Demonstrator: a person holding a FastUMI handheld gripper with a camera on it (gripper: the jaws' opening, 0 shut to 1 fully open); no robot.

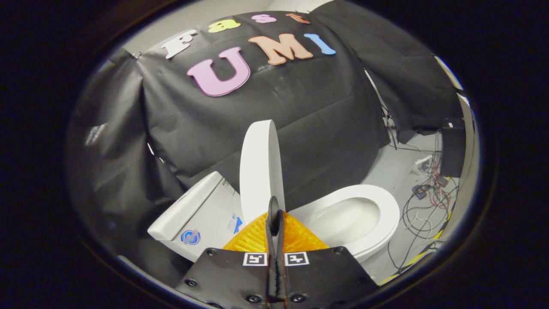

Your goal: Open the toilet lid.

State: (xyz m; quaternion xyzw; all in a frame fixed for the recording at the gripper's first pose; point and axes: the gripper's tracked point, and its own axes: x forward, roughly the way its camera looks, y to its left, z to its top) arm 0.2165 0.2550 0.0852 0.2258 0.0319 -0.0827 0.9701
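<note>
Black cloth wall behind; toilet lid (261, 167) upright; claw (275, 214) closed, empty.

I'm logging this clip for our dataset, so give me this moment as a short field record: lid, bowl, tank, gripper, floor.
lid: toilet lid raised, standing about upright just beyond the fingers
bowl: toilet bowl uncovered, seat ring down
tank: toilet tank beside the lid, on the side away from the bowl
gripper: hand-held gripper fingers together, tips right by the lid's lower edge; contact unclear
floor: loose cables past the bowl
</note>
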